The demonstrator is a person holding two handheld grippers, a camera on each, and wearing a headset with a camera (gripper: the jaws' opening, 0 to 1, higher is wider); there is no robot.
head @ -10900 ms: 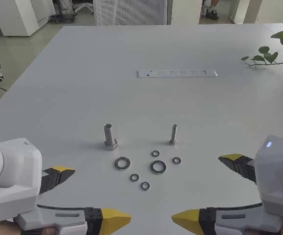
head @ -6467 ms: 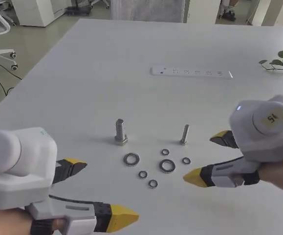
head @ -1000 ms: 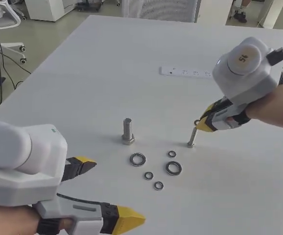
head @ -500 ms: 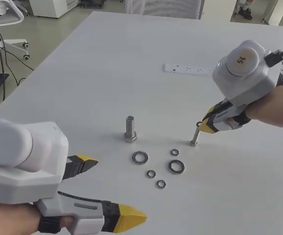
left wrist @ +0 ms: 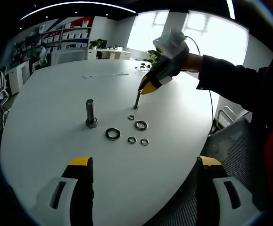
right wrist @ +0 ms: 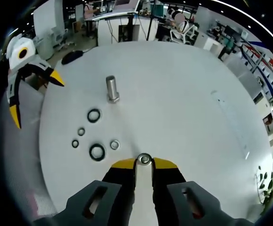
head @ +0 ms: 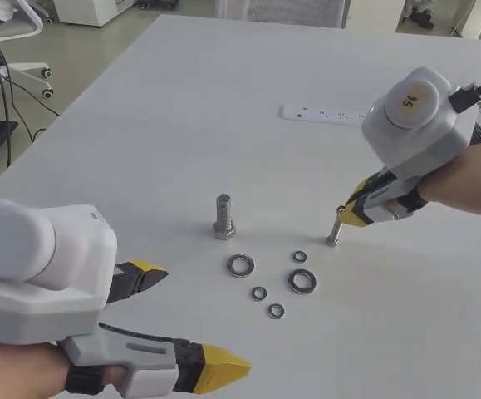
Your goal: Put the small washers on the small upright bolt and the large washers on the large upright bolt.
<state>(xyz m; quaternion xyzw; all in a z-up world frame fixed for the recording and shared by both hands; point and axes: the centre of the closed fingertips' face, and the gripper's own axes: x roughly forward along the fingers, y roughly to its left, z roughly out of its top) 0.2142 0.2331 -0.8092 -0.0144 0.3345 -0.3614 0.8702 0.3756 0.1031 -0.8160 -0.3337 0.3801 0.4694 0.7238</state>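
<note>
The small upright bolt [head: 334, 233] stands right of the large upright bolt [head: 224, 218]. My right gripper [head: 345, 215] is shut on a small washer [right wrist: 144, 159], held just over the small bolt's top. On the table in front of the bolts lie two large washers [head: 239, 265] [head: 301, 281] and three small washers [head: 299, 257] [head: 259, 293] [head: 276, 311]. My left gripper [head: 190, 320] hangs open and holds nothing at the near left, well short of the washers. In the left gripper view the right gripper [left wrist: 145, 88] sits at the small bolt [left wrist: 136, 100].
A white power strip [head: 323, 114] lies far back on the white table [head: 140, 150]. A person's dark sleeve [left wrist: 230, 80] reaches in from the right. Office chairs and floor lie beyond the table's left edge.
Since the earliest frames the right gripper has taken one small washer off the table and carried it to the small bolt. Over the last second it barely moved; the head view shifted.
</note>
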